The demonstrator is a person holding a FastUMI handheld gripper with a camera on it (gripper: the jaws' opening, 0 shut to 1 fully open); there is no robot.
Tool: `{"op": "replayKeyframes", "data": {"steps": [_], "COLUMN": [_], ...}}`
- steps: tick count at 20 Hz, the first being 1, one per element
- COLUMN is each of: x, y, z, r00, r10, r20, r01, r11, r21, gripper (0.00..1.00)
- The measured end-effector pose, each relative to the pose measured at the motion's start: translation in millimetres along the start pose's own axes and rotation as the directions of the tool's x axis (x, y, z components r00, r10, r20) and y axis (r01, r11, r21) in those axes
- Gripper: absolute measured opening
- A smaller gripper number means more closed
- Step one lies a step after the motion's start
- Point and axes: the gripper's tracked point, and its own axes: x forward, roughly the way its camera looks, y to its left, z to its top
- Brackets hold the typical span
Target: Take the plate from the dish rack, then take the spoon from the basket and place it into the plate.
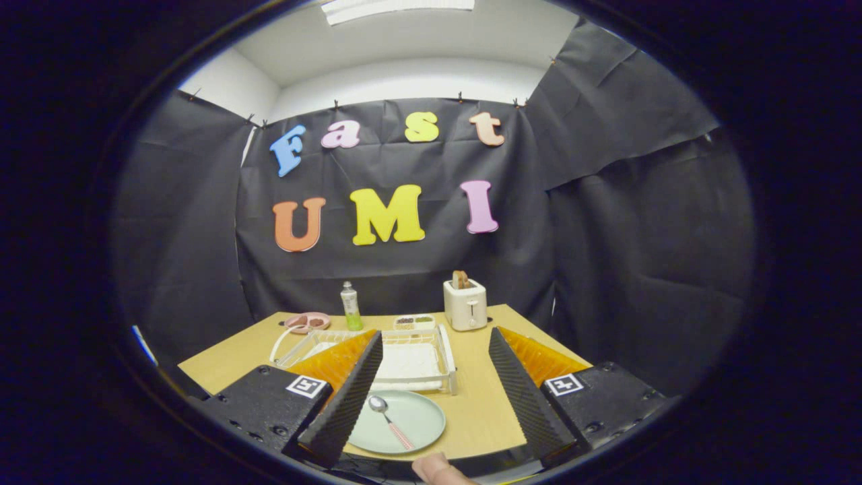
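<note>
A pale green plate (411, 424) lies flat on the wooden table (478, 404), near its front edge, between my fingers and closer to the left one. A spoon (389, 420) with a metal bowl and a pink handle rests in the plate, handle pointing toward me. My gripper (434, 347) hangs above the table, open, with nothing between its fingers. Just beyond the plate stands the white wire dish rack (444, 357) with a white mat inside; its left part is hidden by my left finger.
A white toaster (465, 304) with bread in it stands at the back of the table. A green-capped bottle (350, 306), a pink divided dish (308, 322) and a small tray of food (414, 322) sit behind the rack. A fingertip (438, 469) shows below the plate.
</note>
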Motion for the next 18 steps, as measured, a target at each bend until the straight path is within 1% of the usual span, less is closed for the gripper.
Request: {"op": "replayKeyframes", "data": {"steps": [2, 4, 8, 11, 18], "x": [-19, -39, -63, -68, -58], "y": [-5, -4, -6, -14, -24], "z": [15, 25, 39, 39, 31], "r00": [0.999, 0.998, 0.993, 0.991, 0.996], "r10": [0.003, 0.025, 0.056, 0.046, 0.039], "r20": [0.035, 0.065, 0.108, 0.122, 0.083], "r01": [-0.003, -0.026, -0.058, -0.051, -0.044], "r11": [1.0, 1.0, 0.998, 0.998, 0.997], "r21": [0.001, 0.007, 0.018, 0.039, 0.065], "gripper": [1.0, 1.0, 1.0, 1.0, 1.0]}}
